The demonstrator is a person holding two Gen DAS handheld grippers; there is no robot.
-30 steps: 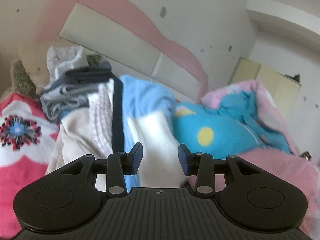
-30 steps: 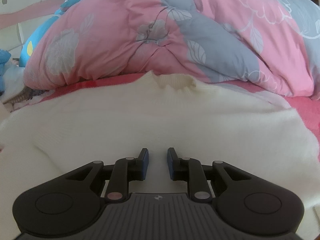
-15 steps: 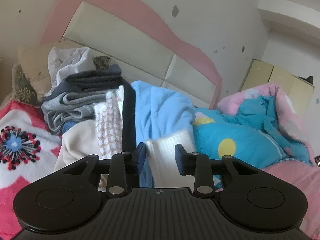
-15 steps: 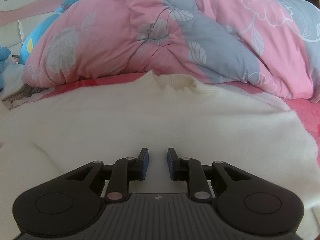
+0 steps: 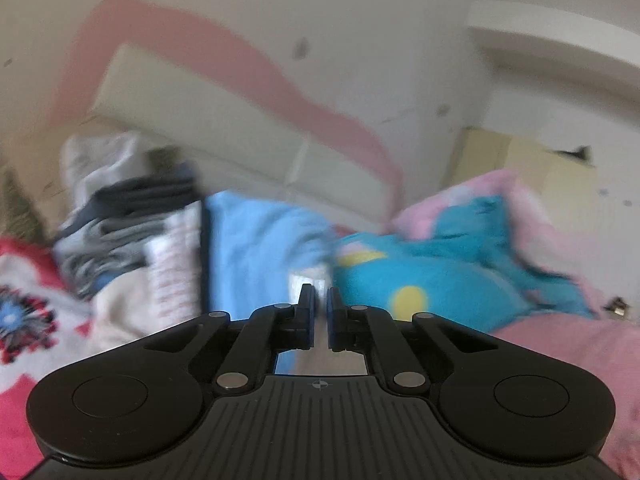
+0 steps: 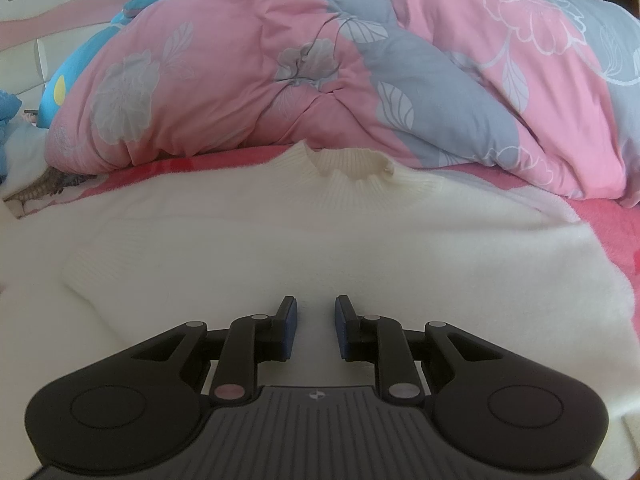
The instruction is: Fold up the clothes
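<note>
A white knitted sweater [image 6: 360, 240] lies spread flat on the bed, its ribbed collar [image 6: 348, 168] at the far side. My right gripper [image 6: 316, 304] hangs open just over the sweater's body, with nothing between its fingers. In the blurred left wrist view, my left gripper [image 5: 319, 292] points level toward the headboard. Its jaws are closing to a thin slit, and a bit of white ribbed cloth [image 5: 305, 279] shows pinched at the tips. The remainder of that cloth is hidden below the gripper.
A pink and grey flowered quilt [image 6: 320, 60] is heaped behind the sweater. A pile of folded clothes [image 5: 132, 220], a light blue garment [image 5: 256, 248] and a teal cushion [image 5: 440, 280] lie along the cream and pink headboard [image 5: 224, 128]. A red flowered blanket [image 5: 24, 312] covers the bed.
The left jaws have closed from wide apart onto the white ribbed cloth, and the left view has shifted and blurred with motion. The right gripper and sweater have not moved.
</note>
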